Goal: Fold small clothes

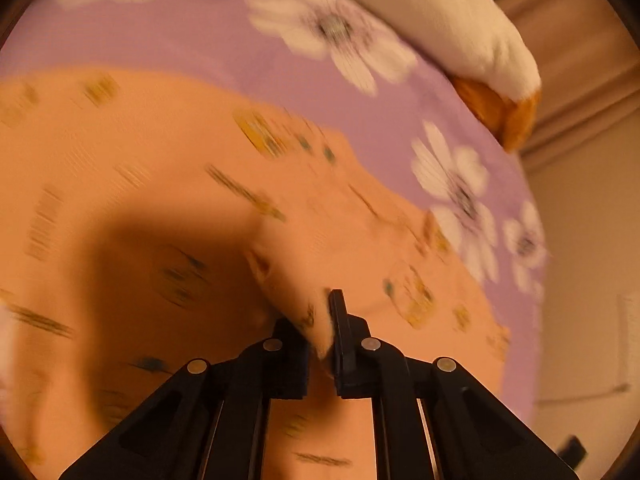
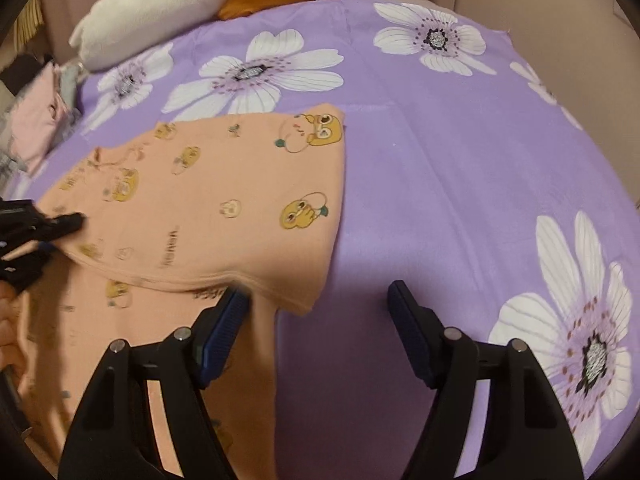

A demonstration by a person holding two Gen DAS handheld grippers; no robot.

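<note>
A peach garment (image 2: 224, 200) printed with yellow cartoon figures lies on the purple flowered bedsheet (image 2: 440, 160), its upper part folded over the lower. In the blurred left wrist view, my left gripper (image 1: 320, 320) is shut on a raised fold of the same garment (image 1: 160, 152). It also shows at the left edge of the right wrist view, as the left gripper (image 2: 52, 224) at the cloth's left side. My right gripper (image 2: 316, 292) is open above the garment's near right corner. Its left finger is over the cloth and its right finger over bare sheet.
A white and orange plush toy (image 2: 160, 4) lies at the far edge of the bed, and the same plush toy (image 1: 460, 32) shows in the left wrist view. A pile of pink and grey clothes (image 2: 36, 120) sits far left. A person's hand (image 2: 8, 320) shows at the left edge.
</note>
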